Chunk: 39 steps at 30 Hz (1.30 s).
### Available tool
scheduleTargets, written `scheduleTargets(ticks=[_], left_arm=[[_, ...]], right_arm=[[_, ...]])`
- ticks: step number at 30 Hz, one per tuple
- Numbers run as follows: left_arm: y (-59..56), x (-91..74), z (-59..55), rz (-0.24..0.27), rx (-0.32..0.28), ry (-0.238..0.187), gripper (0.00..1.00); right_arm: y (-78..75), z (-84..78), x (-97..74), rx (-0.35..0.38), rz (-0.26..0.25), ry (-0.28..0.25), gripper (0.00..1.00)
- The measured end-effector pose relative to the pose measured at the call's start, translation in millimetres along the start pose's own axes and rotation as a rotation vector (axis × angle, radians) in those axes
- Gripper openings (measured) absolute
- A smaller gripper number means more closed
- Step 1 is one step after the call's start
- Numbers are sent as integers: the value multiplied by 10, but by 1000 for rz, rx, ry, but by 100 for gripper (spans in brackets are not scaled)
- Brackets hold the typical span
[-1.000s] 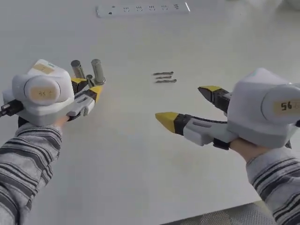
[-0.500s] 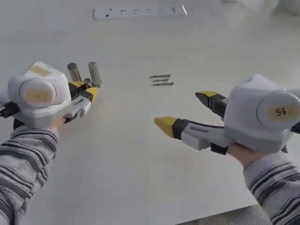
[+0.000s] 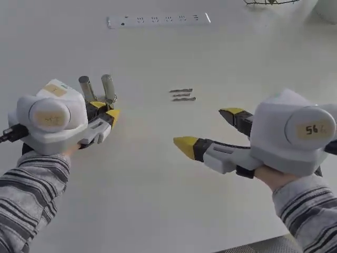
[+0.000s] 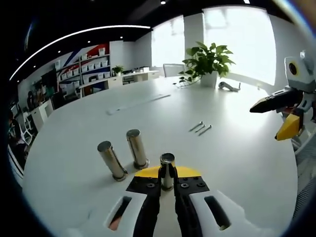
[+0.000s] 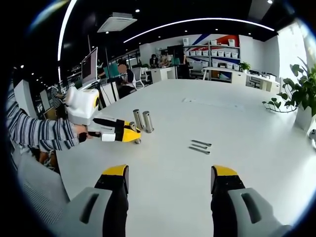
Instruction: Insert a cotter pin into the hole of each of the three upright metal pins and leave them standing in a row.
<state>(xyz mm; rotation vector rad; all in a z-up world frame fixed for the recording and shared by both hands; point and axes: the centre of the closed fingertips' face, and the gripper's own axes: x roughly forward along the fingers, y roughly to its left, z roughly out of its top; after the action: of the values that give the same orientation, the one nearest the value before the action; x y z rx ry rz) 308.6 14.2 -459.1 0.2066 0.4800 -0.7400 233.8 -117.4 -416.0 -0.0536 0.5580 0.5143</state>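
Head view: The left gripper (image 3: 105, 109) sits at the left of the white table (image 3: 158, 200). Its yellow-tipped jaws are drawn close together, and what they grip is hard to make out from this angle. Two free metal pins (image 3: 108, 88) stand upright just behind the jaw tips. Three cotter pins (image 3: 182, 95) lie side by side near the table centre, well apart from both grippers. The right gripper (image 3: 209, 129) is above the table at the right with its jaws spread wide and nothing between them. A power strip (image 3: 158, 20) lies at the far edge.

Left gripper view: The jaws are clamped on a third metal pin (image 4: 167, 170), which is upright. The two free metal pins stand just to its left, and the cotter pins lie beyond. A potted plant (image 4: 207, 59) stands at the far end.

Right gripper view: The jaws are wide apart and hold nothing. The cotter pins lie ahead of them, and the left gripper with the metal pins is to the left.
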Motion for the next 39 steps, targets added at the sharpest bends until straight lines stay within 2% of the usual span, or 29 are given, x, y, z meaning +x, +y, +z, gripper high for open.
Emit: scheduleTargets(ticks=[10, 17, 22, 29, 31, 33, 39], left_arm=[[-391, 57, 51, -83, 40, -9, 5], [-551, 95, 43, -111, 59, -7, 5], [-573, 105, 29, -120, 55, -10, 5], [-572, 107, 23, -116, 65, -15, 6], [-569, 109, 25, -112, 75, -18, 6], [-565, 114, 24, -110, 58, -18, 6], [-569, 128, 34, -107, 75, -16, 11]], right_arm=[[-64, -9, -73, 14, -14, -2, 64], [-68, -23, -78, 13, -14, 3, 61], [-96, 4, -79, -2, -23, -5, 57], [-122, 6, -72, 7, -16, 6, 55], [-133, -19, -65, -32, -9, 30, 52], [-136, -40, -52, -79, -2, 56, 50], [-159, -14, -25, -78, 10, 71, 45]])
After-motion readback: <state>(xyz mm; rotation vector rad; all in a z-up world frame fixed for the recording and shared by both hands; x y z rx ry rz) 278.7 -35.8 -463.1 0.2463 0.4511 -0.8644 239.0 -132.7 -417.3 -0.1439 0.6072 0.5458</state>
